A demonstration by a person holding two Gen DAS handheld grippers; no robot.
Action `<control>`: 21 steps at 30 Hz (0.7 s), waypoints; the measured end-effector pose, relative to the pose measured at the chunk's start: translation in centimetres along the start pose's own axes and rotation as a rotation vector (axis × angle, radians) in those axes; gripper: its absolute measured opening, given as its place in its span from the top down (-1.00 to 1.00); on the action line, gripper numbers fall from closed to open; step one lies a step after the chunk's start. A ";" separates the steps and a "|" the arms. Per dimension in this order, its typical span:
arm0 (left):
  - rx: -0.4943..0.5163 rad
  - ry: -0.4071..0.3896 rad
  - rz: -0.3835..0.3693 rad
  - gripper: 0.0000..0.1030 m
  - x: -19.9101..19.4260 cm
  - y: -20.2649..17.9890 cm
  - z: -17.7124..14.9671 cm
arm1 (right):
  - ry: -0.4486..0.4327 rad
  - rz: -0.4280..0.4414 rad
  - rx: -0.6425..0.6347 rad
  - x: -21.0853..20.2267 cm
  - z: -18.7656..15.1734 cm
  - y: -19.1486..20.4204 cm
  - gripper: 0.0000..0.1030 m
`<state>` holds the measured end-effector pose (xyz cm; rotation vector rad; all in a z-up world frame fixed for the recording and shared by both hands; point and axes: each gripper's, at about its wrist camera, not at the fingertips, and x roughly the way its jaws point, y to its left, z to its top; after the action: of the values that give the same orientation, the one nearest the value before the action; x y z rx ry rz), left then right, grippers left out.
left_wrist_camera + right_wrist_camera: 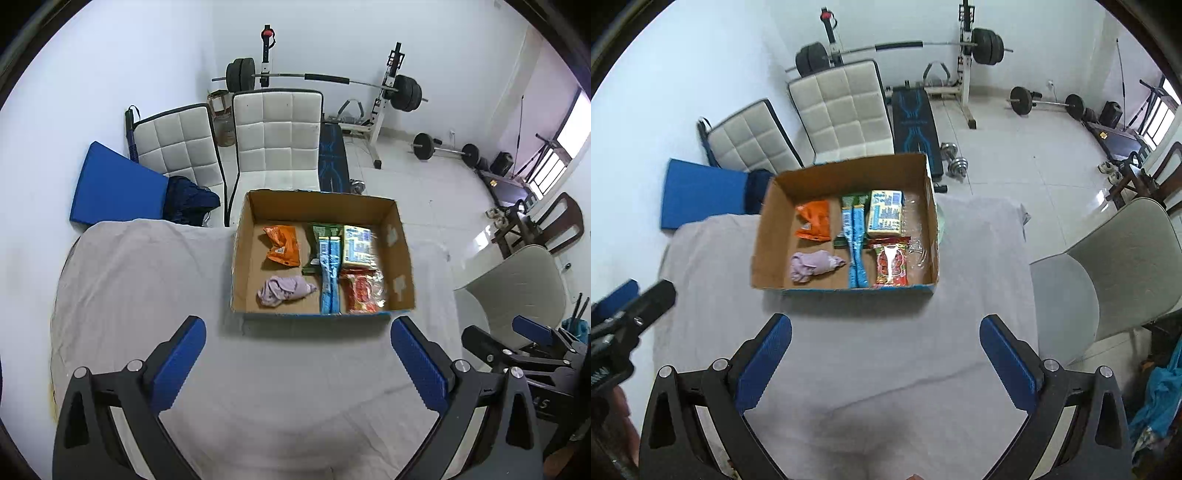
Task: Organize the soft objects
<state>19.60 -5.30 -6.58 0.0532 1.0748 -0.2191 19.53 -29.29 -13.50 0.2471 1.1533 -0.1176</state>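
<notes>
An open cardboard box (400, 254) (764, 236) stands on a table covered with a grey cloth (140, 280) (979, 266). Inside lie an orange packet (282, 245) (814, 221), a crumpled lilac cloth (282, 290) (812, 266), blue packets (330, 280) (855, 247), a green packet (317, 236), a yellow-blue pack (356, 245) (885, 214) and a red packet (362, 291) (891, 266). My left gripper (297, 328) is open and empty, short of the box. My right gripper (885, 325) is open and empty too.
Two white padded chairs (277, 136) (842, 110) stand behind the table, with a blue cushion (114, 188) (701, 192) to the left. A white chair (1108, 266) is on the right. A barbell rack (388, 88) and weights stand at the back.
</notes>
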 end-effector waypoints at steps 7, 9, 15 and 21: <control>-0.019 -0.043 0.014 -0.99 -5.7 0.4 -2.5 | -0.077 -0.011 0.016 -7.9 -3.7 -0.2 -1.00; -0.027 -0.054 0.023 -0.99 -6.8 0.7 -3.2 | -0.088 -0.010 0.009 -9.7 -4.9 -0.2 -1.00; -0.047 -0.069 0.026 -0.99 -8.8 1.4 -4.3 | -0.093 -0.003 -0.015 -13.5 -7.5 0.5 -1.00; -0.050 -0.079 0.032 -0.99 -9.7 1.3 -4.8 | -0.104 -0.017 -0.057 -15.5 -8.9 1.9 -1.00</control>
<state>11.26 -1.84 -0.43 0.0168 0.9993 -0.1637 5.83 -25.77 -2.47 0.1783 1.0535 -0.1113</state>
